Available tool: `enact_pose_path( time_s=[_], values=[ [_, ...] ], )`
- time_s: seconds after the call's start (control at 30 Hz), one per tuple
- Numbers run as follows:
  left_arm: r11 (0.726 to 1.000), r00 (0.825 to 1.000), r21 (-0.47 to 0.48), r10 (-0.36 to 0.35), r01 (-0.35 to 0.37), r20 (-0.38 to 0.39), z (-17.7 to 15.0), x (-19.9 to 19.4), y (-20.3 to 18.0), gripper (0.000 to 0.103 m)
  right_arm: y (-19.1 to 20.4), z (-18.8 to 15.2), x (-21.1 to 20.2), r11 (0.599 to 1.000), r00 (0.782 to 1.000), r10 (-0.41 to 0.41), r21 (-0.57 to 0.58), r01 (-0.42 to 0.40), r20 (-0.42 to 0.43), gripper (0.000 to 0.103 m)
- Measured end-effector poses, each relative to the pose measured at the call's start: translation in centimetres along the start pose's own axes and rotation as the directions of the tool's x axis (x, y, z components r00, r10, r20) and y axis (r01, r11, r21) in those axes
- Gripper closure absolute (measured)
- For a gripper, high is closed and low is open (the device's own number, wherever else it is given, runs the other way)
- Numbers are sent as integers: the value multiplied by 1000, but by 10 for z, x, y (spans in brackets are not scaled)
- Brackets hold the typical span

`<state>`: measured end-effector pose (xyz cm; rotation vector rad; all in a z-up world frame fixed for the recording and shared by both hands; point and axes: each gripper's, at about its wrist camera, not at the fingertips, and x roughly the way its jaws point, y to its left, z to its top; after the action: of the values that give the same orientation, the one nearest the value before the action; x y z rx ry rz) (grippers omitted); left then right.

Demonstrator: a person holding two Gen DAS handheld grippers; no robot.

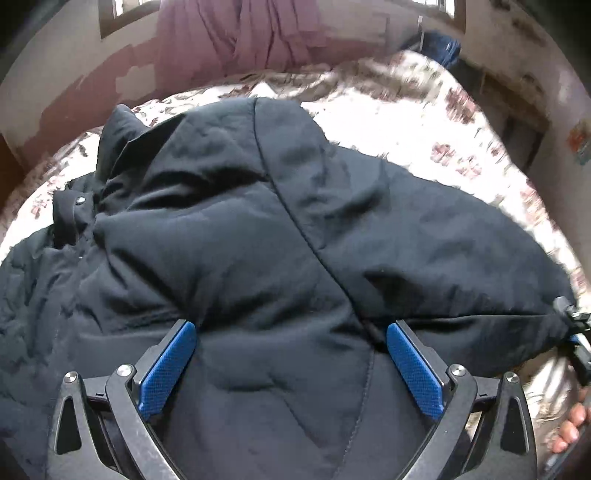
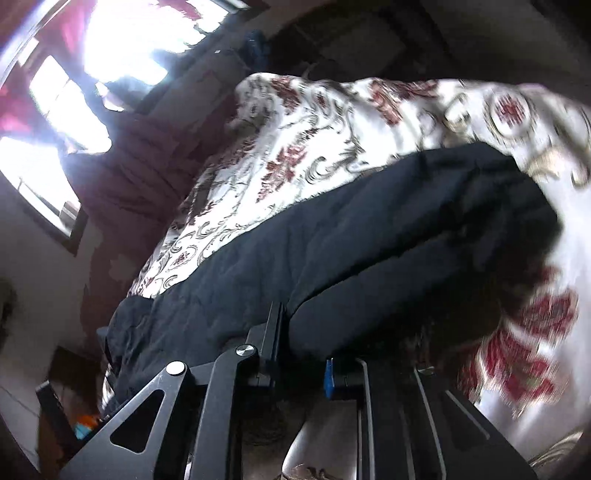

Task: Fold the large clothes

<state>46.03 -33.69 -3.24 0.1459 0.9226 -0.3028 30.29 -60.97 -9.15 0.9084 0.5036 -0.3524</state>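
1. Because the dark padded jacket [image 1: 258, 229] was too bulky to fold in one pinch, the left gripper [image 1: 291, 332] hung over its near edge with its blue pads [image 1: 168, 365] spread wide, the fabric bulging between them but not squeezed: released, not grasping.
2. While that side waited, the right gripper [image 2: 301, 347] sat at the jacket's edge [image 2: 369, 266] with its jaws drawn close together on a fold of the cloth, apparently clenched on it so that side could be lifted over.
3. Judging by the left wrist view, the left gripper tilted steeply down onto the cloth; the right one pointed lower and flatter, along the bed.
4. Further off, the jacket lay spread across the flowered bedspread [image 1: 424, 122], collar to the left.
5. Beyond the bed, a maroon curtain [image 1: 258, 33] hung under a window.
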Motion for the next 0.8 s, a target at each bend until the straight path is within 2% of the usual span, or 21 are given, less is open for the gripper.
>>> enact_pose_path(
  time_s=[0.1,0.17,0.2,0.27,0.3,0.4,0.47,0.57,0.67,0.77,0.8],
  values=[
    [998,999,-38,-43,43,-4,-1,-4,12,1,7,4,-9,1000,1000,11,-28,-11,16,89],
    [1000,999,-12,-21,20,-49,2,2,10,1,17,8,-16,997,999,0,-75,3,36,90],
    [999,996,36,7,-4,-86,3,6,5,0,22,9,-20,995,999,-6,-99,10,48,90],
    [997,994,77,30,-22,-107,4,4,-1,1,34,11,-31,988,997,-17,-155,29,78,90],
    [997,993,73,18,-9,-114,5,-1,0,2,40,12,-37,984,995,-16,-174,32,93,90],
    [994,992,-3,-111,111,-60,7,-30,21,7,54,13,-53,978,990,-18,-205,46,140,90],
    [987,987,-33,-160,159,-30,6,-49,39,7,66,10,-63,973,985,-30,-221,68,171,90],
    [972,973,-69,-227,225,-37,-1,-75,75,7,89,3,-83,965,971,-59,-236,115,232,90],
    [969,972,-98,-233,228,-38,-21,-95,119,7,138,-6,-104,930,946,-68,-323,175,317,90],
    [971,977,-129,-210,203,-42,-44,-111,167,7,210,-23,-118,855,932,-22,-476,205,363,90],
    [969,977,-144,-207,200,-39,-51,-116,186,7,239,-33,-121,817,929,1,-537,213,371,90]
  ],
)
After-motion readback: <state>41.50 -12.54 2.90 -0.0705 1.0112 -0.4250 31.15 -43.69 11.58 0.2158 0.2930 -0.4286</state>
